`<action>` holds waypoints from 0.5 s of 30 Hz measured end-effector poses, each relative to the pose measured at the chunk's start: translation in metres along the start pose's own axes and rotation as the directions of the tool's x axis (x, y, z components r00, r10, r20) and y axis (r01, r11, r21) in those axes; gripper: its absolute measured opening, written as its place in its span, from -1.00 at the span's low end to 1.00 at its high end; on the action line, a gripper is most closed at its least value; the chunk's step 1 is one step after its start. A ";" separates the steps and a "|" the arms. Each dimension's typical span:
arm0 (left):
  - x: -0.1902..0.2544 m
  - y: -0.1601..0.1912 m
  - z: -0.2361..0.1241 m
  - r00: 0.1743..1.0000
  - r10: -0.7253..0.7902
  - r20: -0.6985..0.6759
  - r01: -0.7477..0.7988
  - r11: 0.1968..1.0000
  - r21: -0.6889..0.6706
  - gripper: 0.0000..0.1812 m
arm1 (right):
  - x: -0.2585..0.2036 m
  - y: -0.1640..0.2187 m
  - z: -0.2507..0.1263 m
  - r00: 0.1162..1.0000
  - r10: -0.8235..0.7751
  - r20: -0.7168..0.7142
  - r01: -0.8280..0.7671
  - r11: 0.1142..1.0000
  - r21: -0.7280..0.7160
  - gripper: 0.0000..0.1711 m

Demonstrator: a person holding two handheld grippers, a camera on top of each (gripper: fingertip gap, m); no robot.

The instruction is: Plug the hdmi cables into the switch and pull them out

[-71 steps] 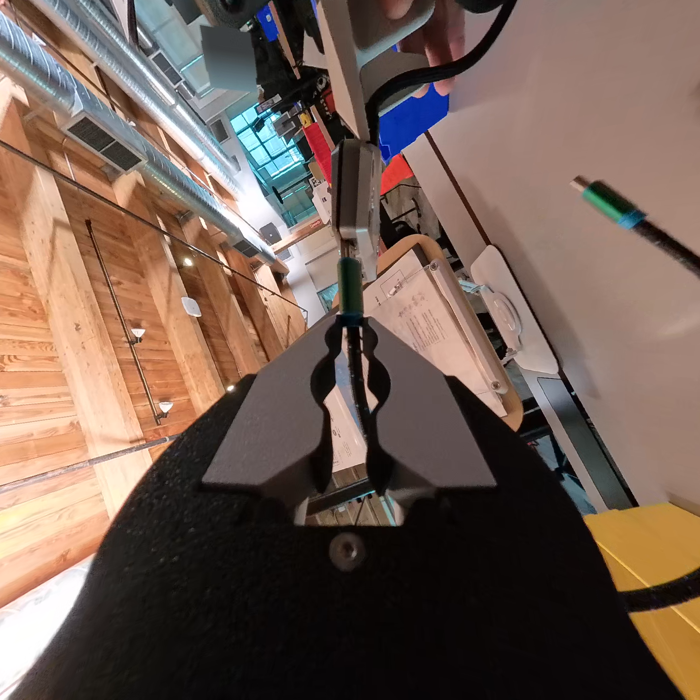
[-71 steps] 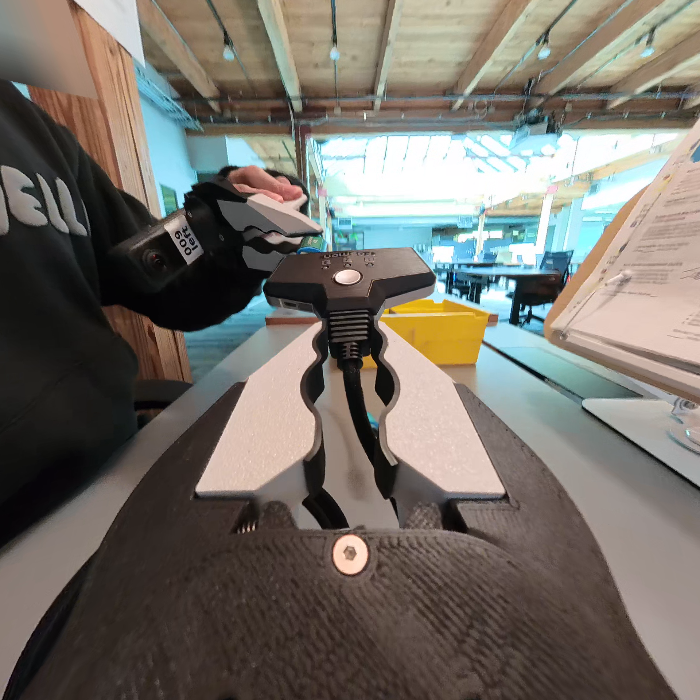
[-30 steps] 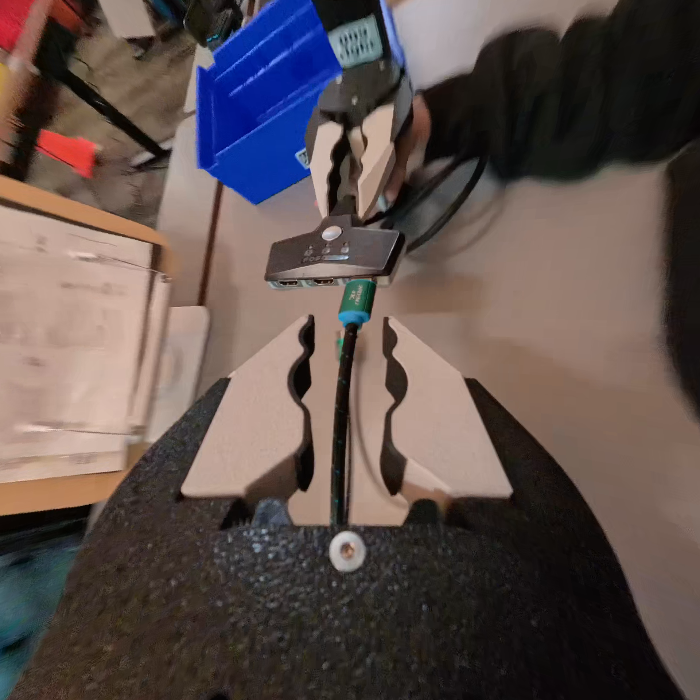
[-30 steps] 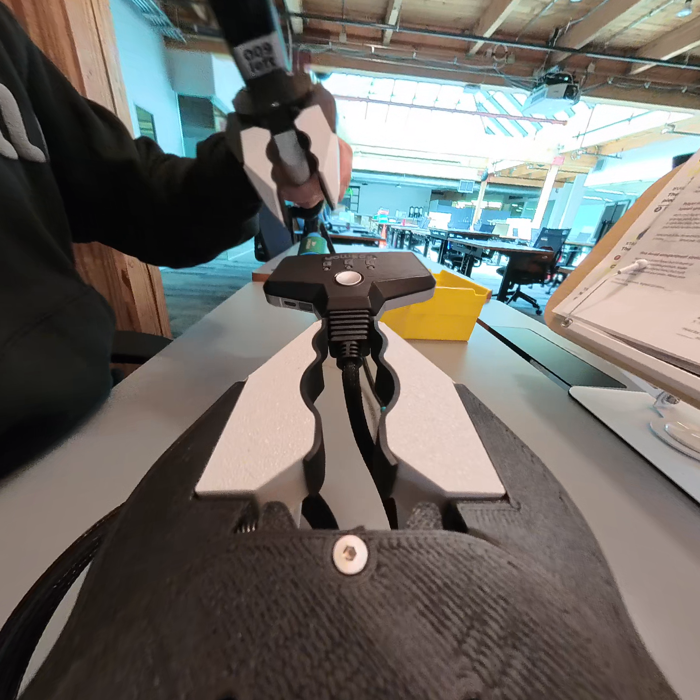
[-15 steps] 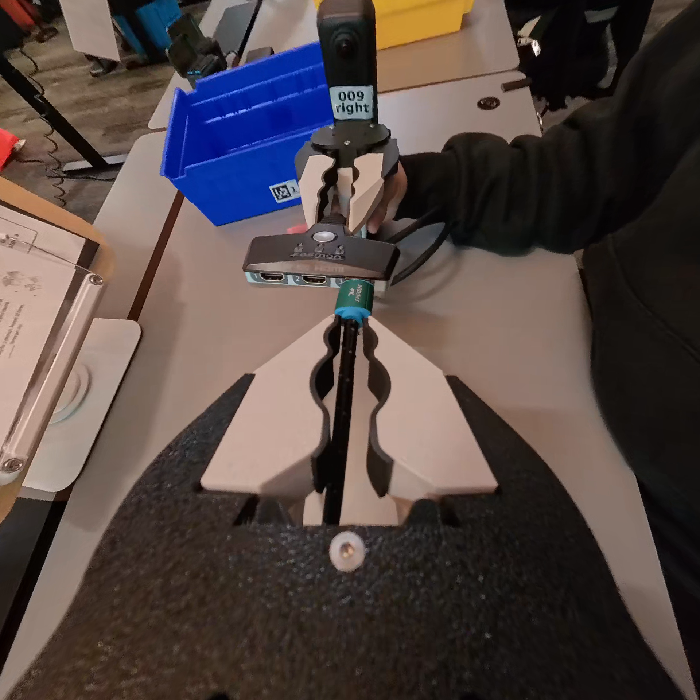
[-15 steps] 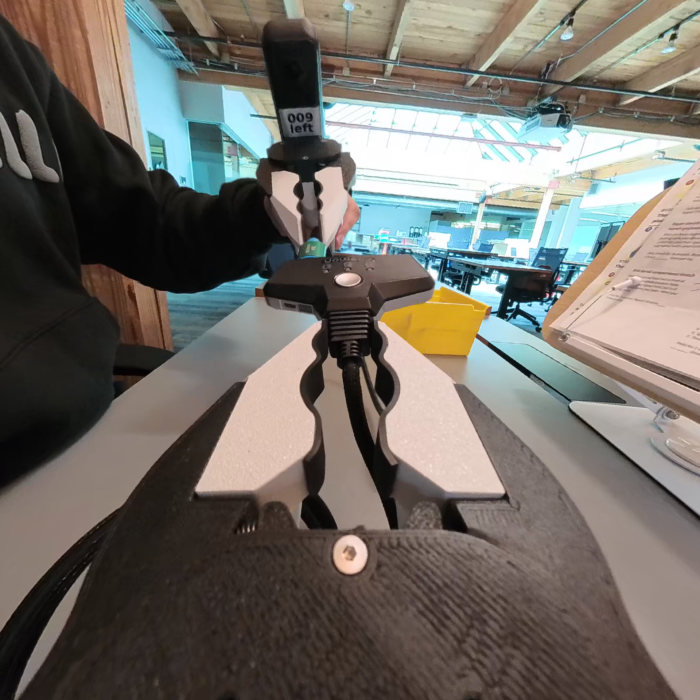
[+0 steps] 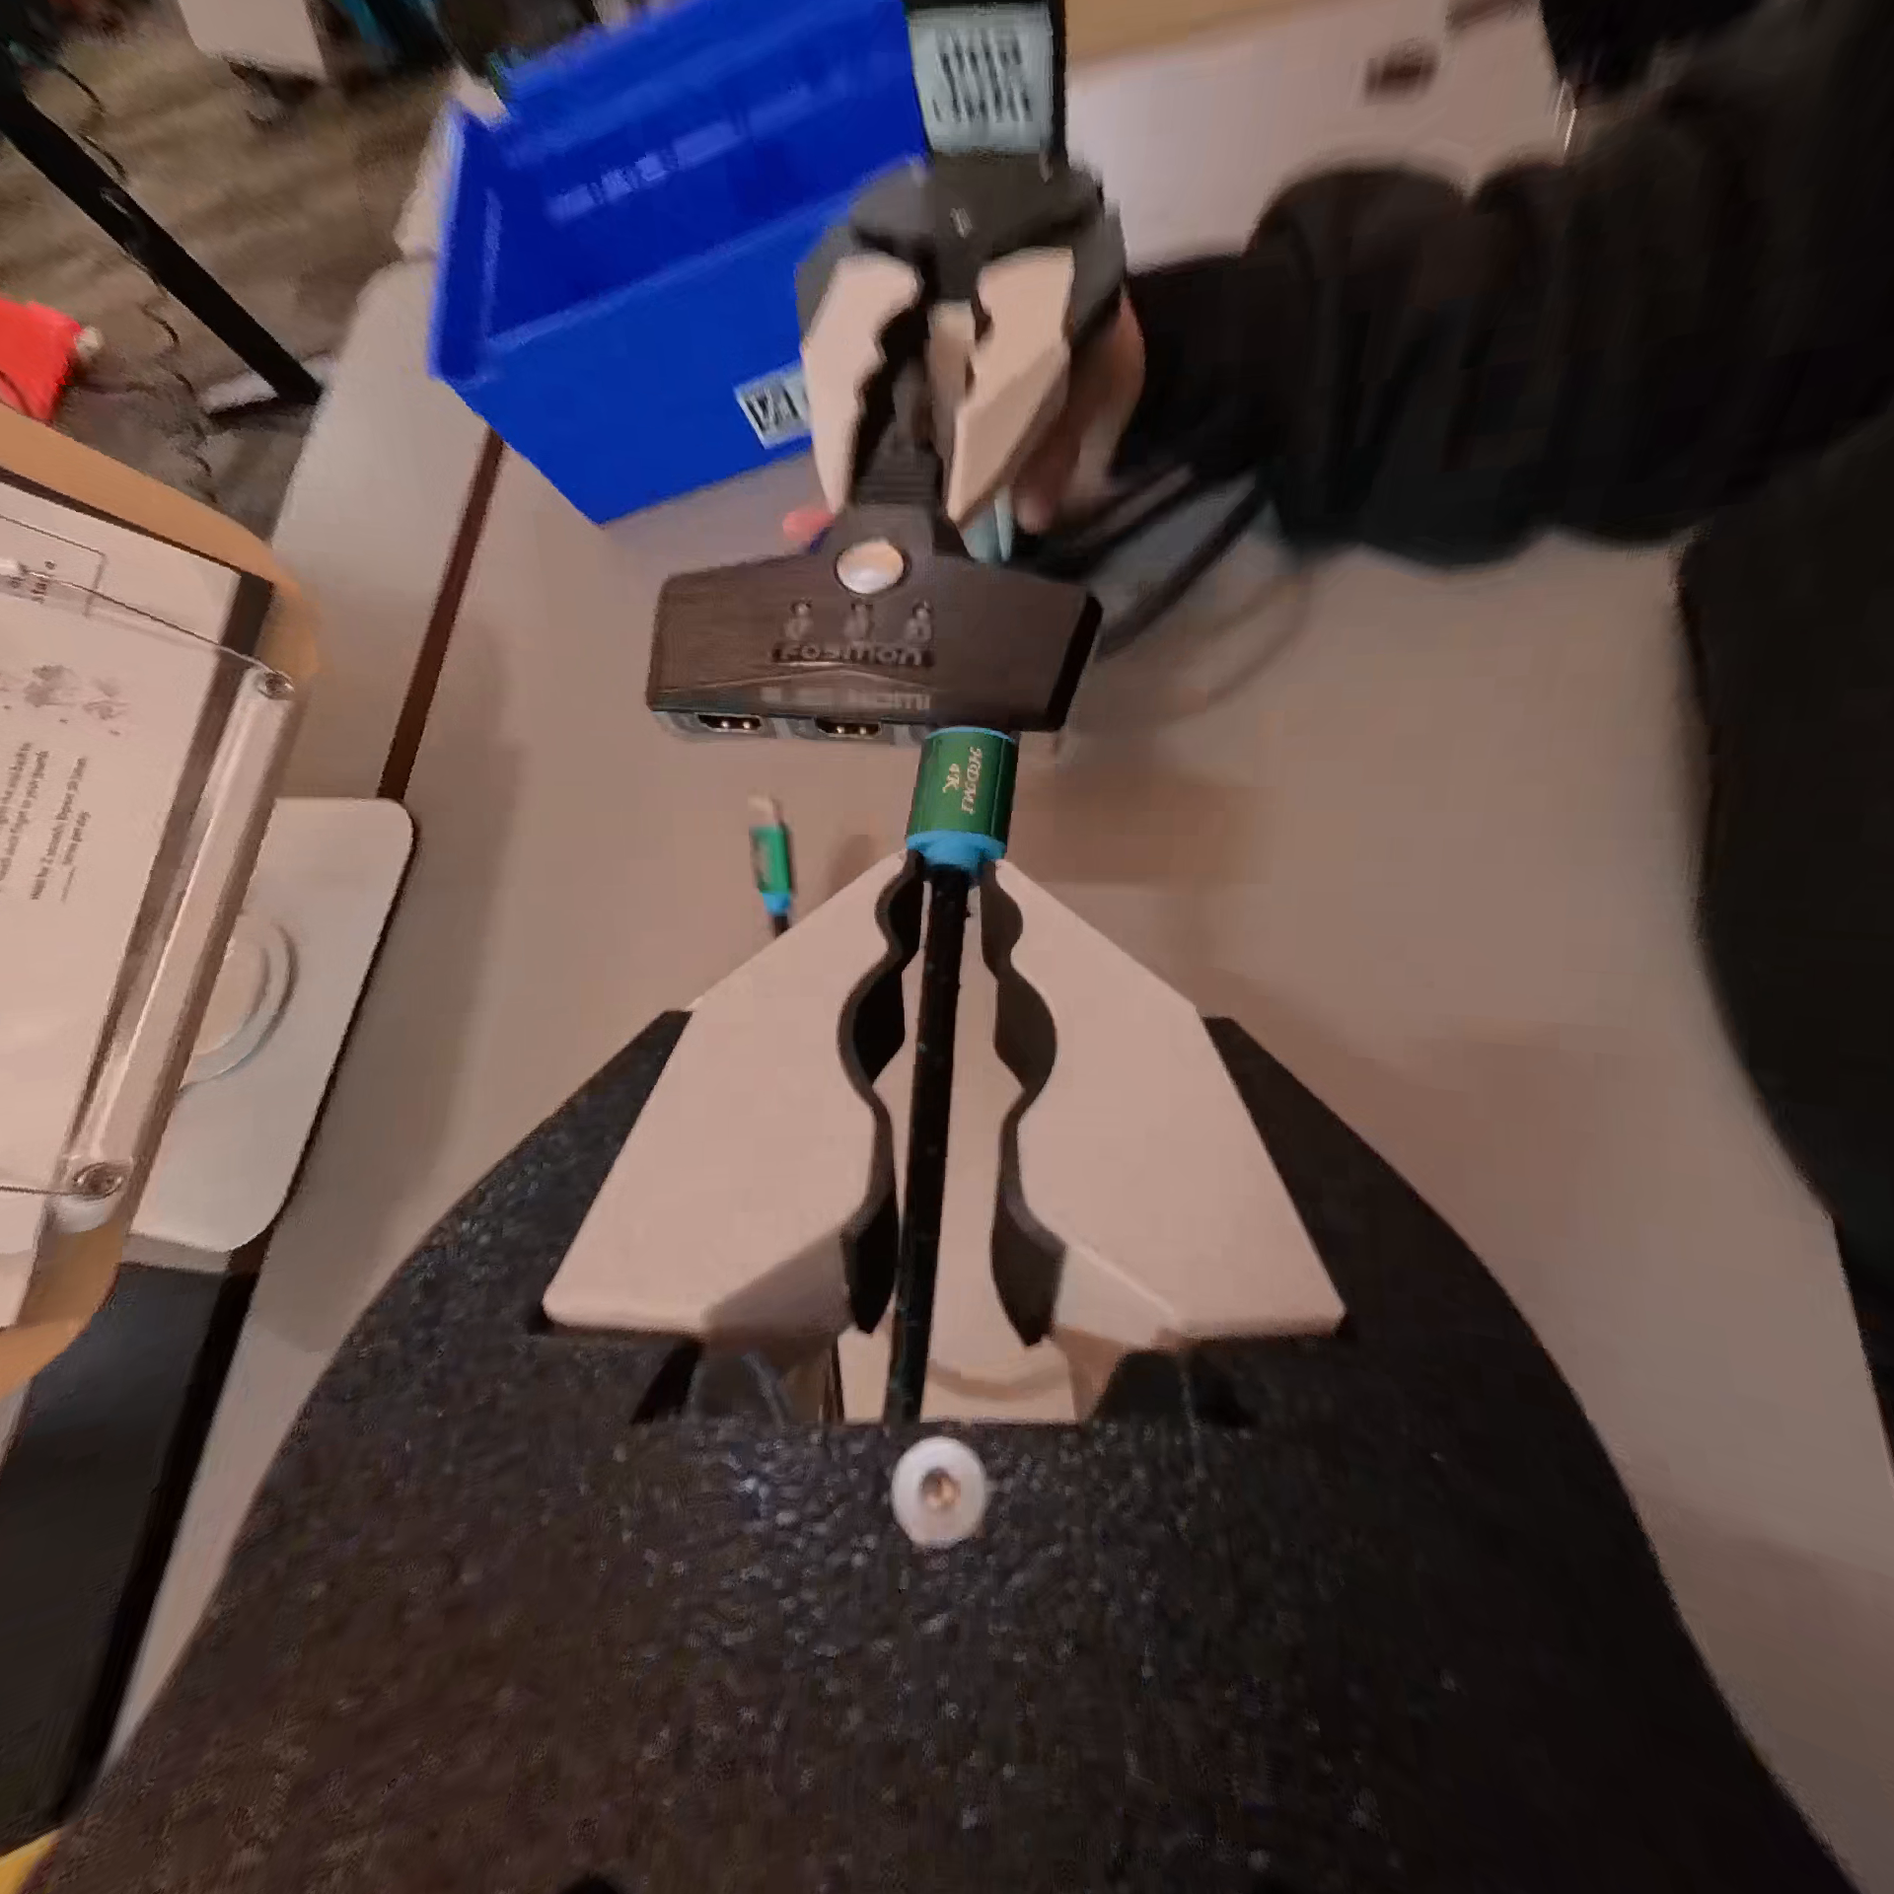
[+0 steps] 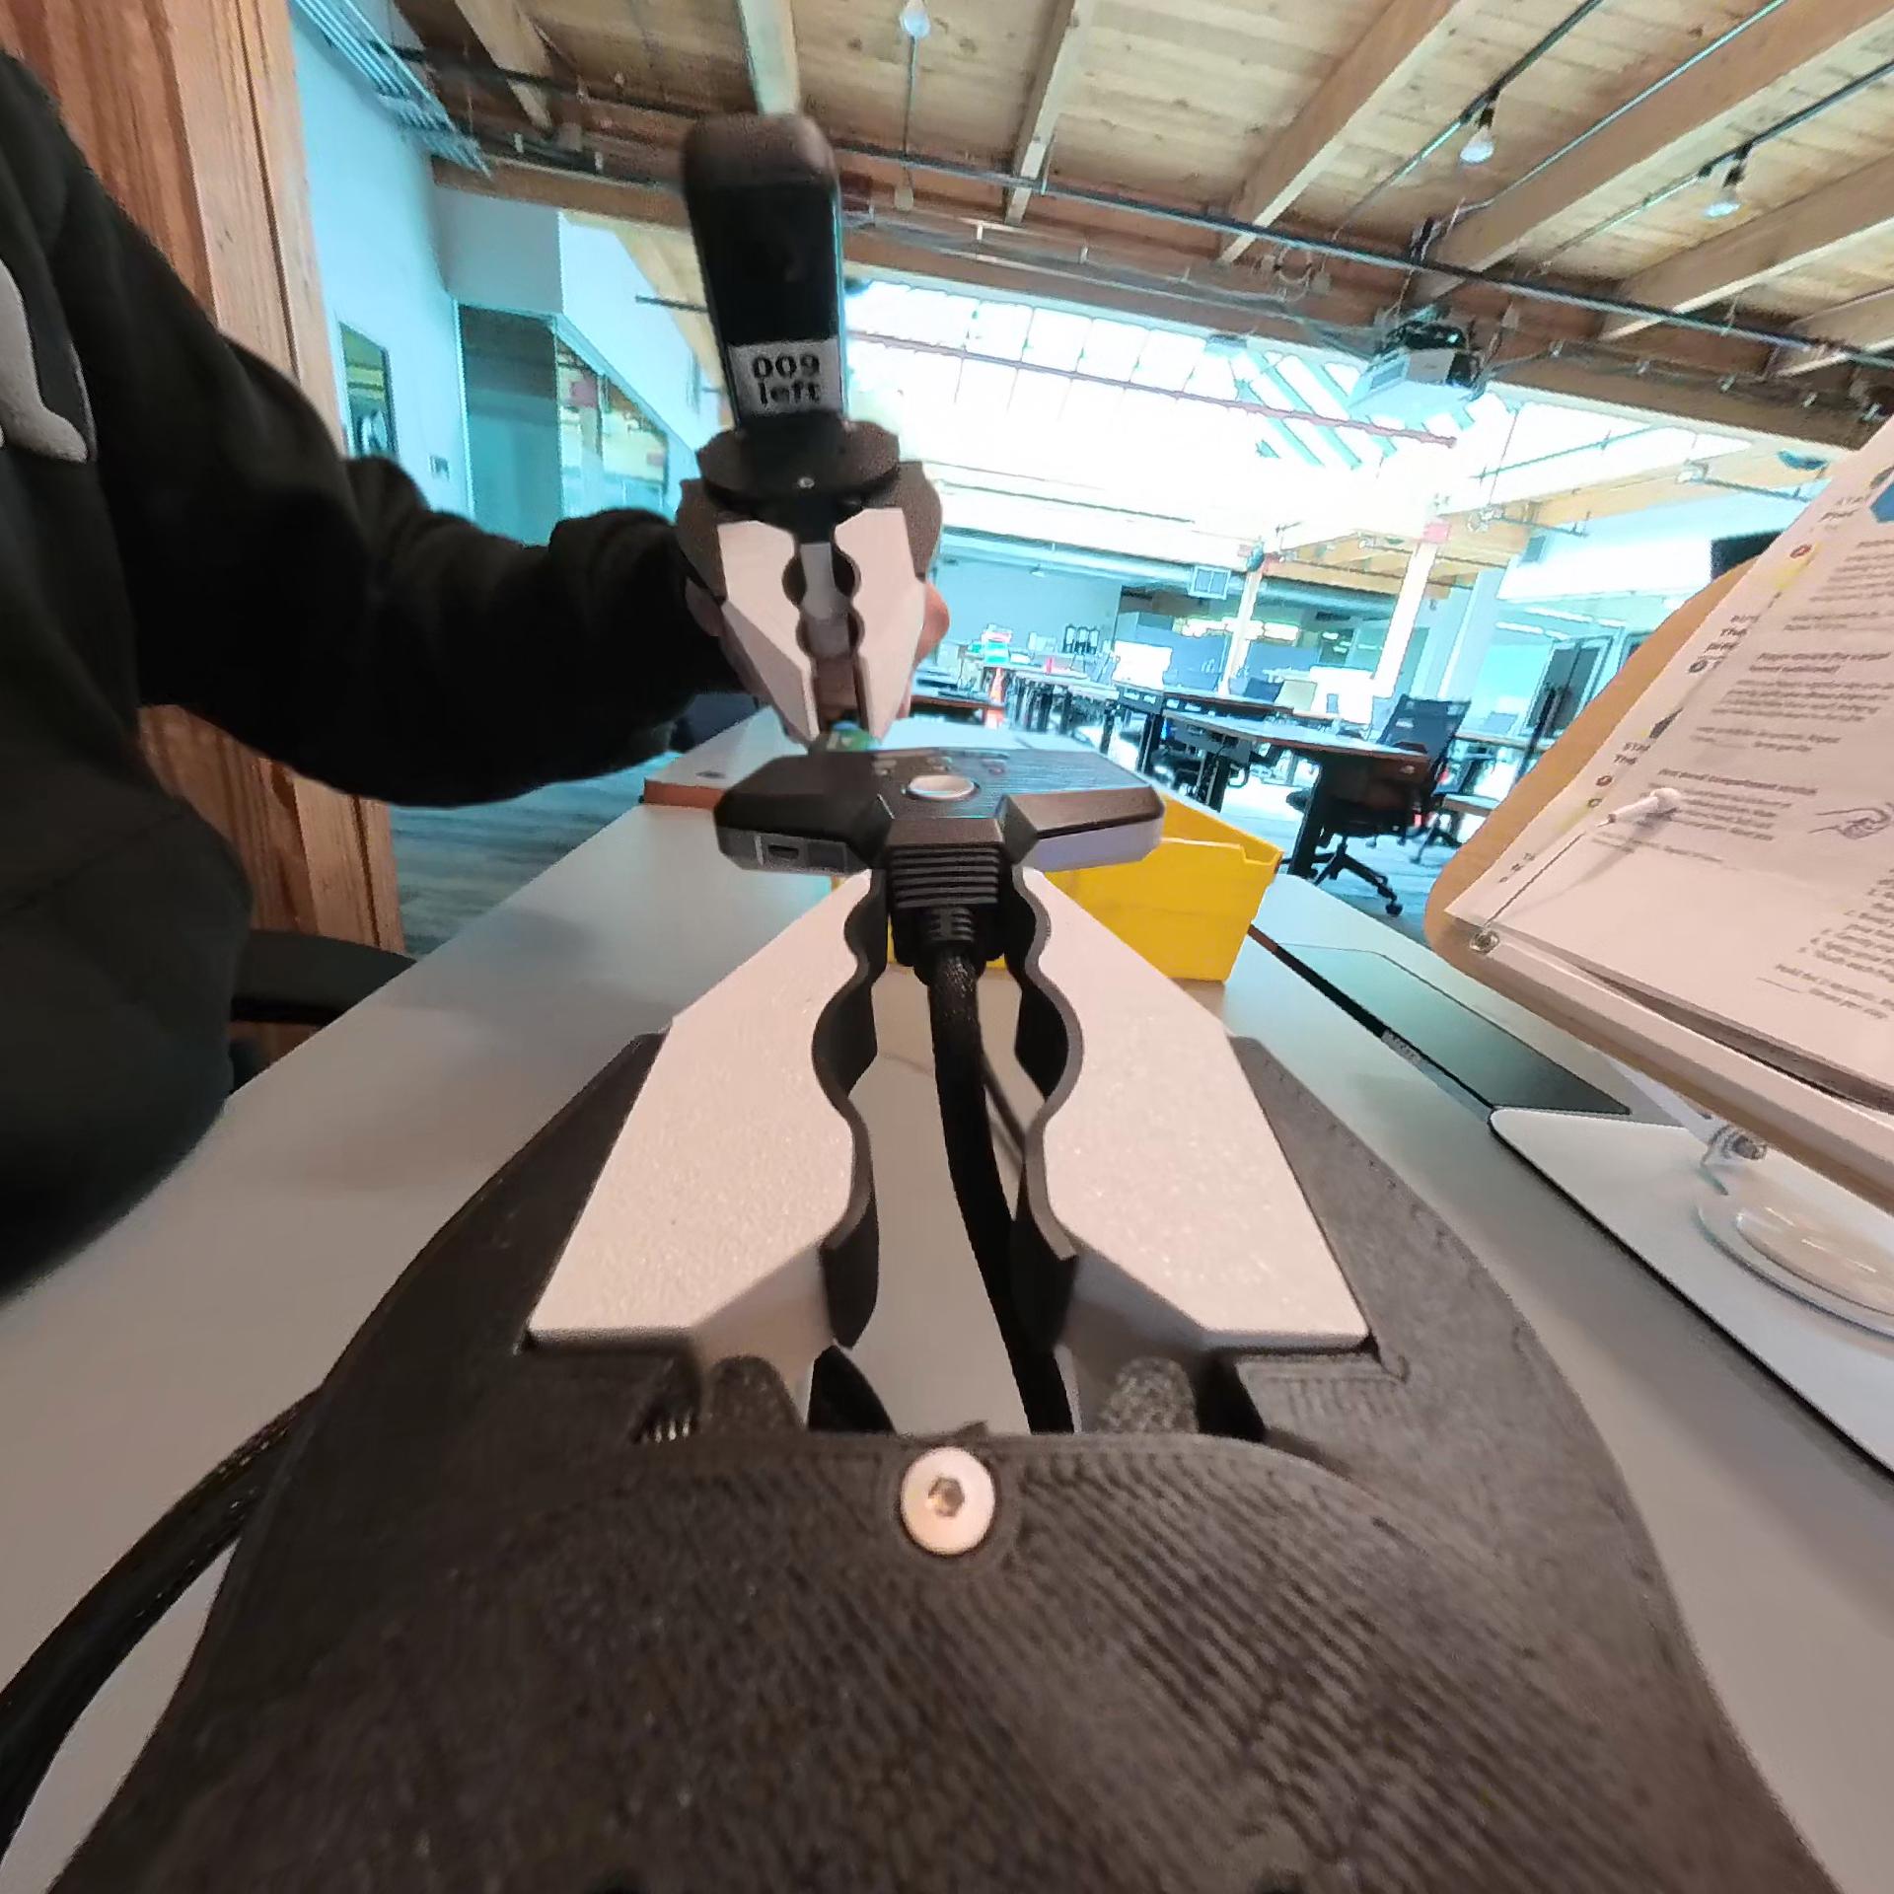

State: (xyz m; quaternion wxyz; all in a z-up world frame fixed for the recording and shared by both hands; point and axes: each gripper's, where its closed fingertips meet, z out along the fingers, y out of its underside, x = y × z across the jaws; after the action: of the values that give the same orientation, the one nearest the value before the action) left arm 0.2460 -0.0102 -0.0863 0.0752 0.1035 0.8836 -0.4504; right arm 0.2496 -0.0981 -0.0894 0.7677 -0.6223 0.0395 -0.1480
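The black HDMI switch (image 7: 871,656) is held off the table, with two open ports facing me. My left gripper (image 7: 943,871) is shut on a black braided cable (image 7: 928,1076) just behind its green plug (image 7: 958,789). The plug's tip sits in the switch's right-hand port. My right gripper (image 8: 943,881) is shut on the ribbed cable neck at the back of the switch (image 8: 943,799). It also shows beyond the switch in the left wrist view (image 7: 928,410). The left gripper (image 8: 830,717) points down at the switch's far edge. A second green plug (image 7: 767,856) lies loose on the table.
A blue bin (image 7: 666,256) stands behind the switch. A yellow bin (image 8: 1158,902) stands on the table's other side. A clear document stand with a printed sheet (image 7: 103,769) is on a white base, also in the right wrist view (image 8: 1691,871). A person's dark sleeves reach in.
My left gripper swung from sideways to level, opened around the cable a second ago, then shut on it again behind the plug. The plug stays at the right-hand port. The right gripper kept its hold.
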 end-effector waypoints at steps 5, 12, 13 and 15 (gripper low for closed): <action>0.001 -0.011 -0.004 0.999 -0.042 0.005 0.041 0.989 0.143 -0.92 | 0.000 0.000 0.000 1.000 0.016 0.011 -0.016 0.998 0.056 -0.77; 0.003 -0.006 -0.007 0.990 -0.138 -0.002 0.135 0.964 0.228 -0.91 | -0.001 0.004 0.005 0.996 0.076 0.053 -0.078 0.997 0.025 -0.76; 0.002 -0.012 -0.014 0.989 -0.145 0.009 0.138 0.957 0.257 -0.90 | -0.001 0.005 0.004 0.997 0.069 0.045 -0.070 0.997 0.020 -0.77; -0.013 -0.029 -0.046 0.984 -0.162 0.080 0.124 0.928 0.351 -0.69 | 0.000 0.003 0.000 0.997 0.066 0.047 -0.067 0.997 0.026 -0.76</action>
State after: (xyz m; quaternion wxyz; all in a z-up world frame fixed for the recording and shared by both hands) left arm 0.2499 0.0088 -0.0337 0.0704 0.0258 0.7910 -0.6072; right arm 0.2498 -0.0980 -0.0921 0.7814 -0.6132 0.0404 -0.1085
